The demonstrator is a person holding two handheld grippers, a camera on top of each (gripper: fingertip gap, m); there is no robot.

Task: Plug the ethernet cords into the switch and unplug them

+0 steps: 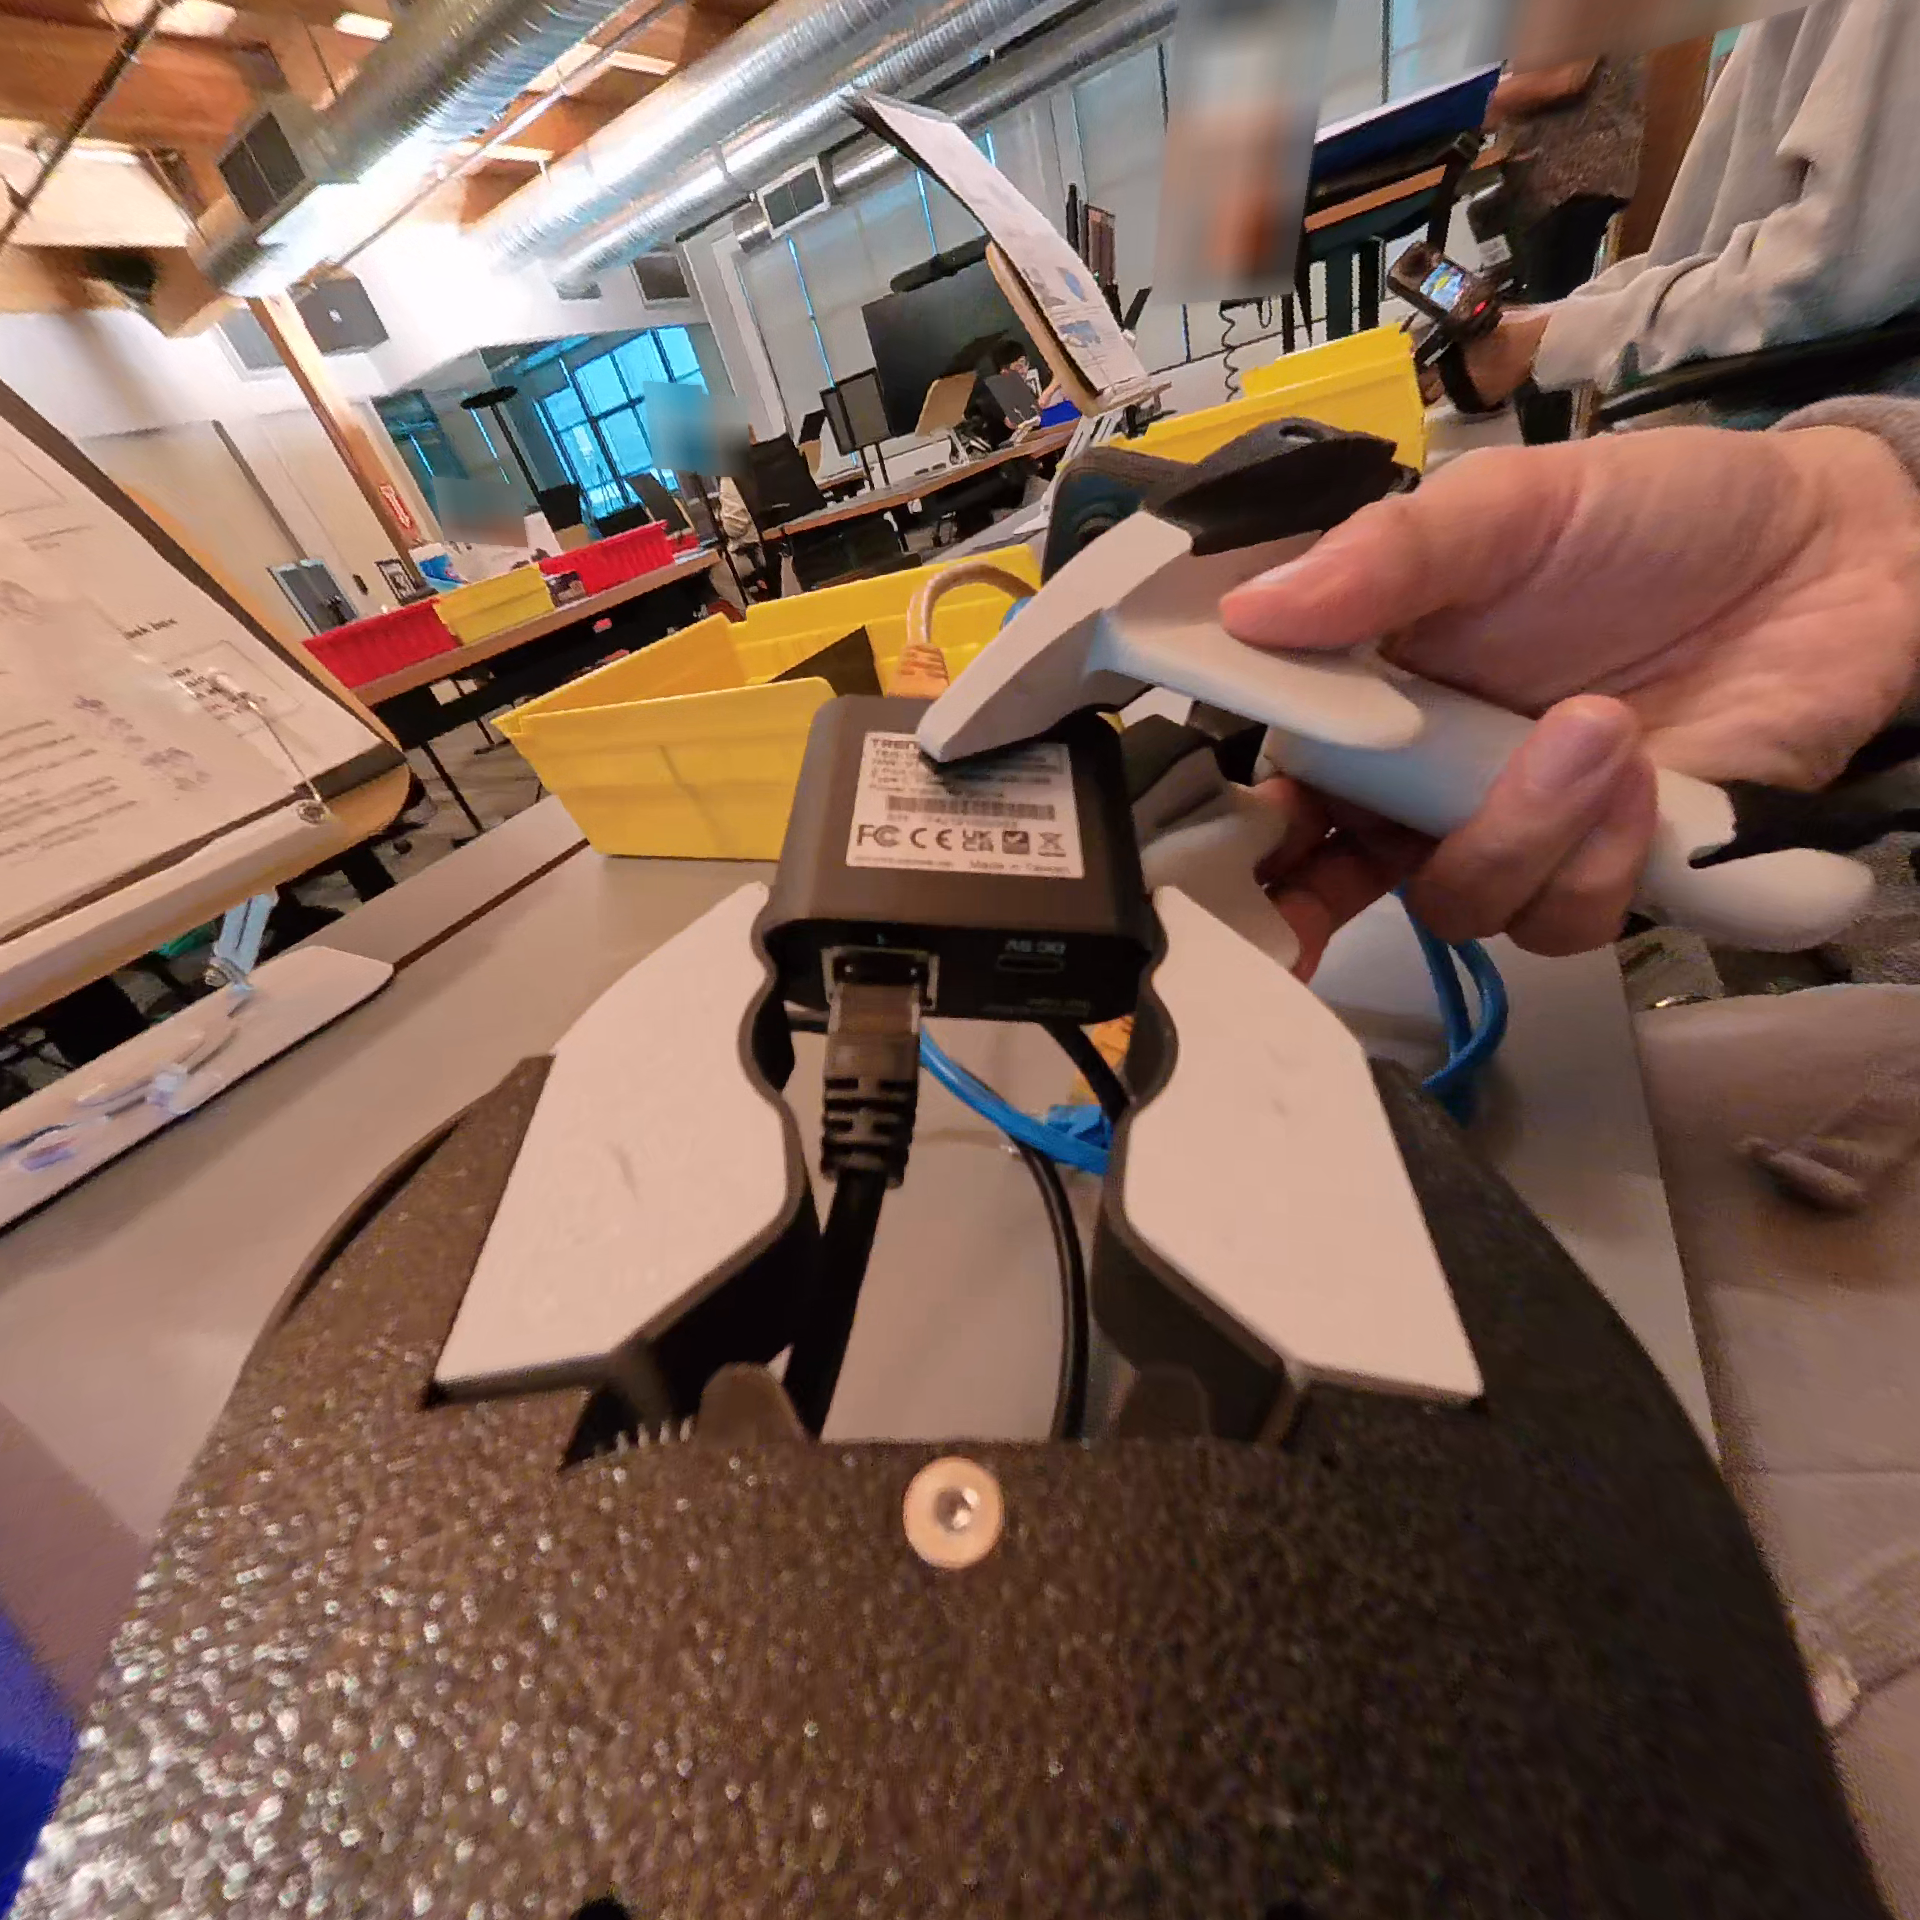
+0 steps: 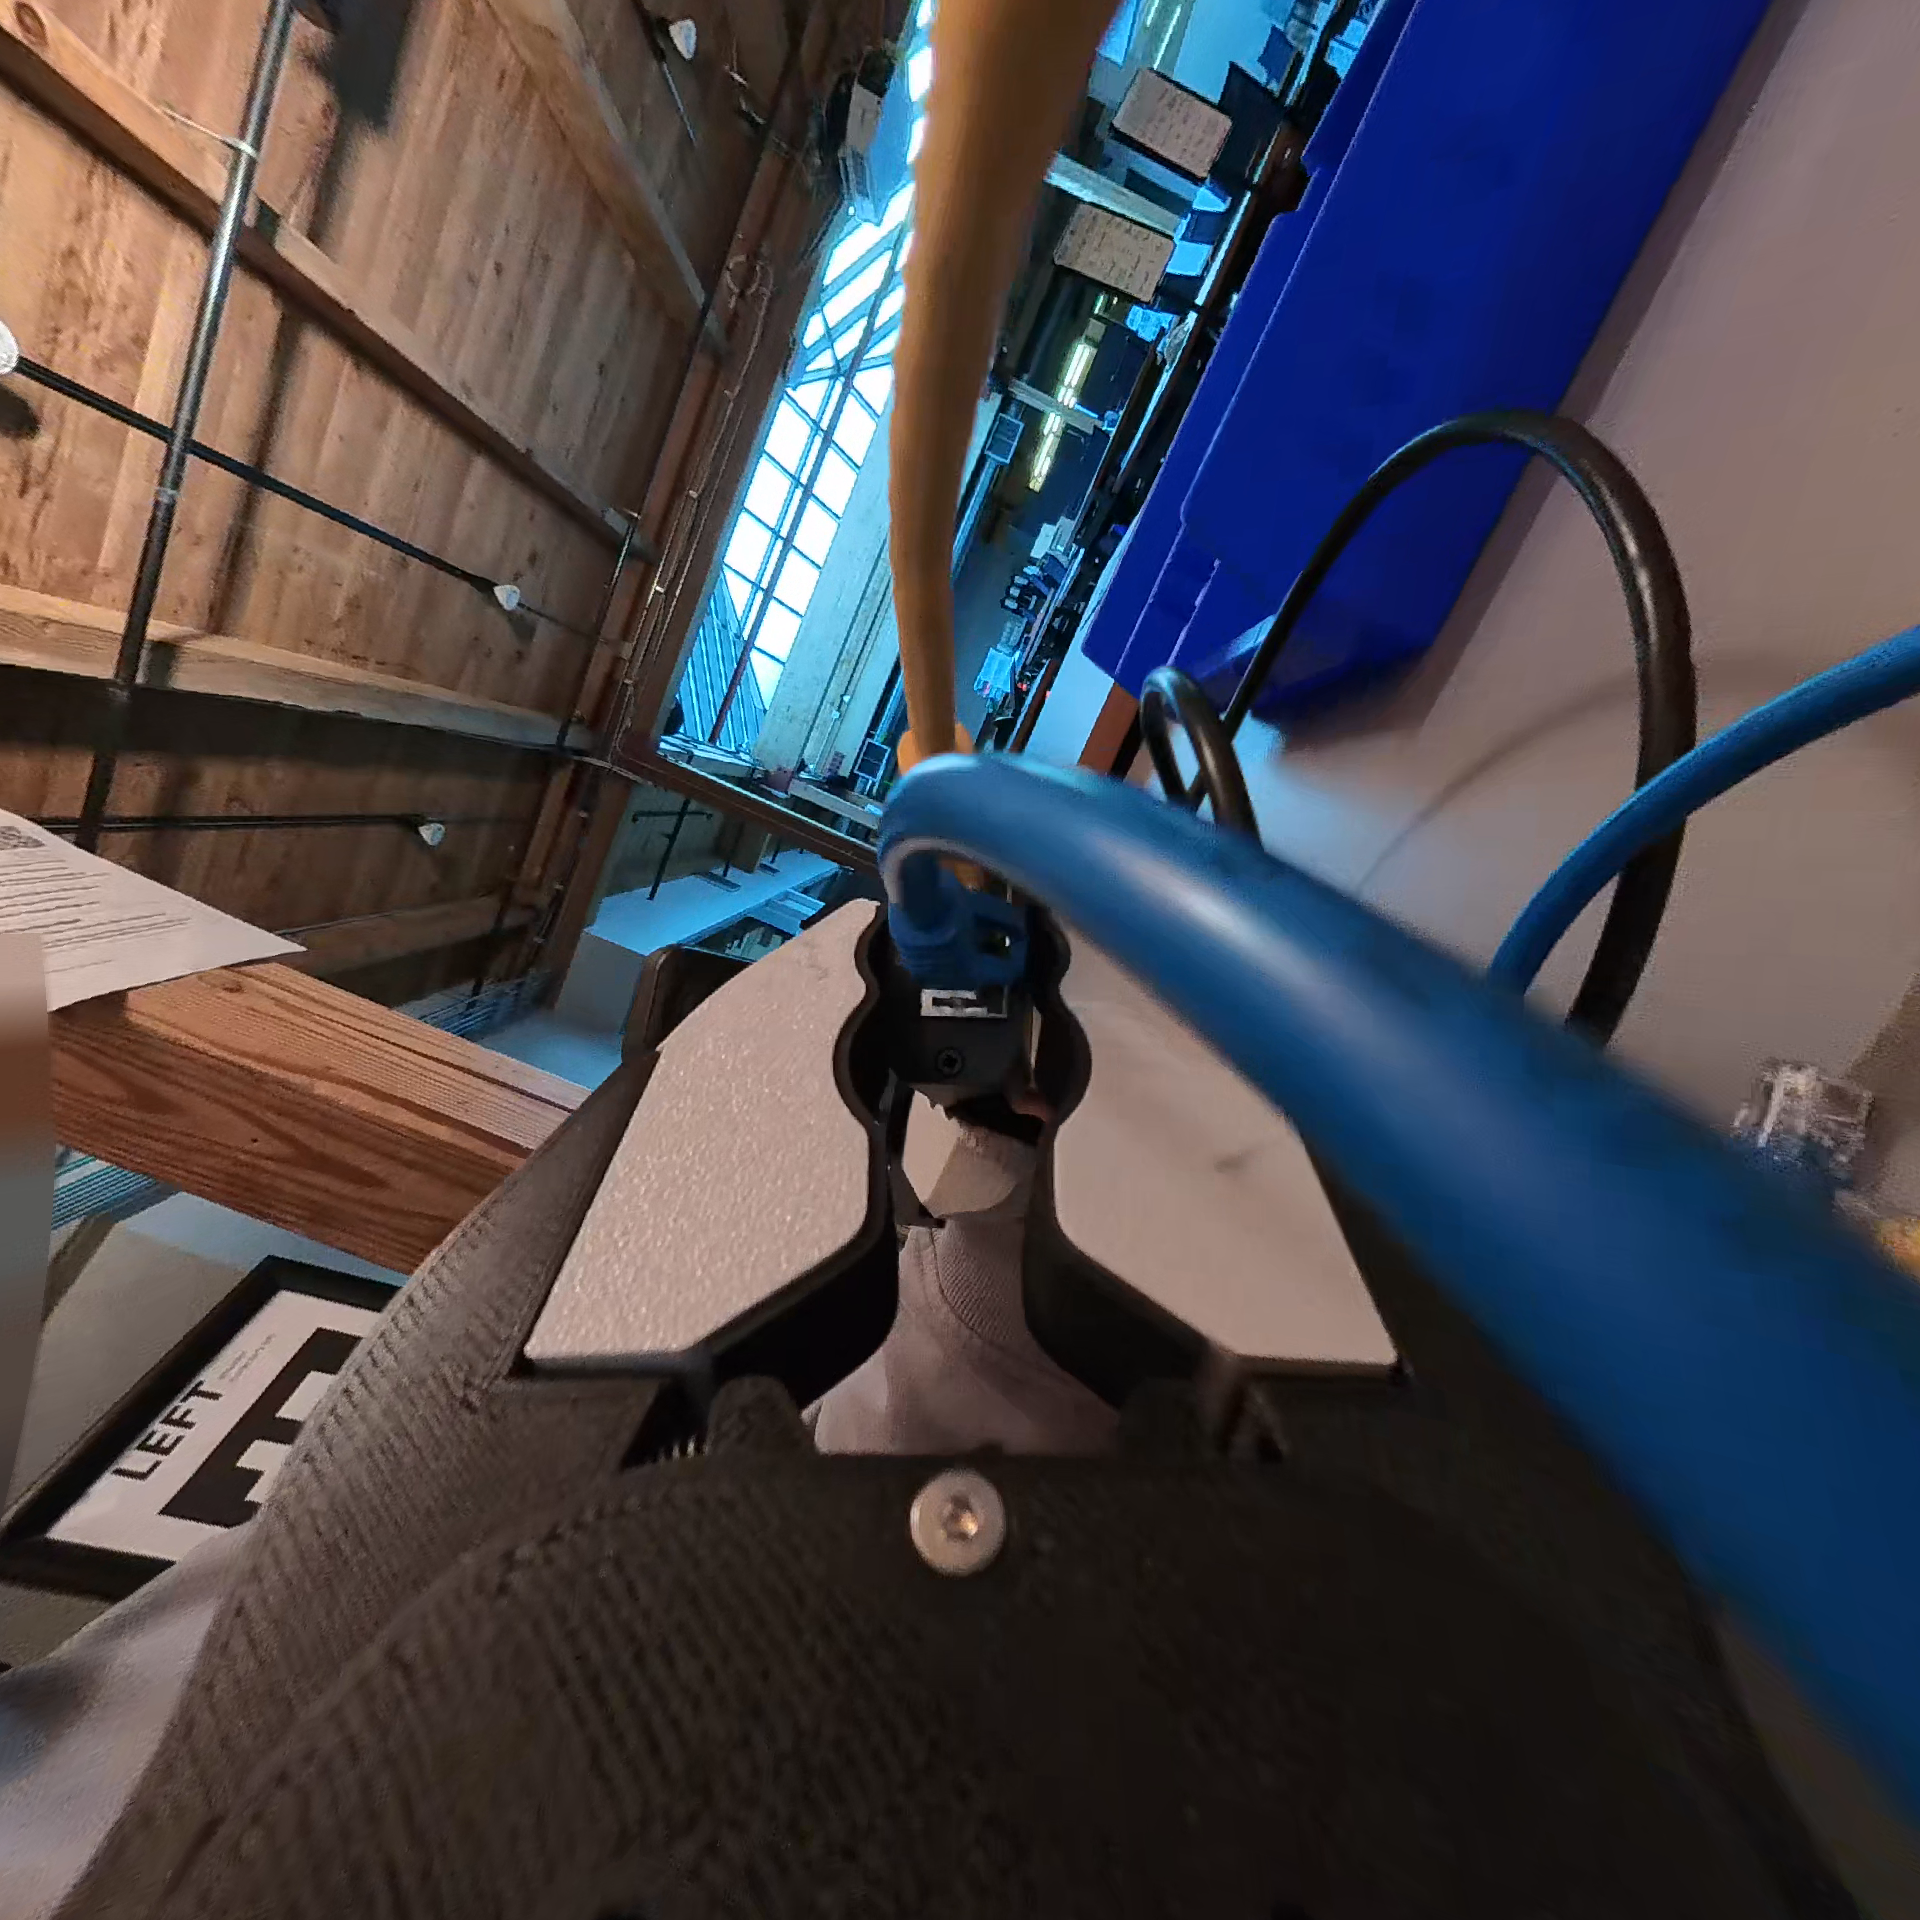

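Our left gripper [image 1: 956, 956] has its jaws clenched on the black switch [image 1: 961, 831], lifted off the bench [image 1: 312, 1195], black cord [image 1: 868, 1101] plugged in. Our right gripper [image 2: 961, 997] grasps its far end by the blue cord [image 2: 940, 925]; orange cord [image 1: 923, 655] half hidden behind.

You are working in bright, even indoor light. In the left wrist view daylight is coming through the far windows [image 1: 613, 416] at ten o'clock, and specks of glare are sparkling on the textured gripper body at six o'clock. The ceiling ducts [image 1: 582, 135] at twelve o'clock are bowing under wide-angle distortion. In the right wrist view the window [image 2: 821, 457] at twelve o'clock is blowing out white-blue, while the blue cable [image 2: 1403, 1049] at three o'clock is smearing out of focus.
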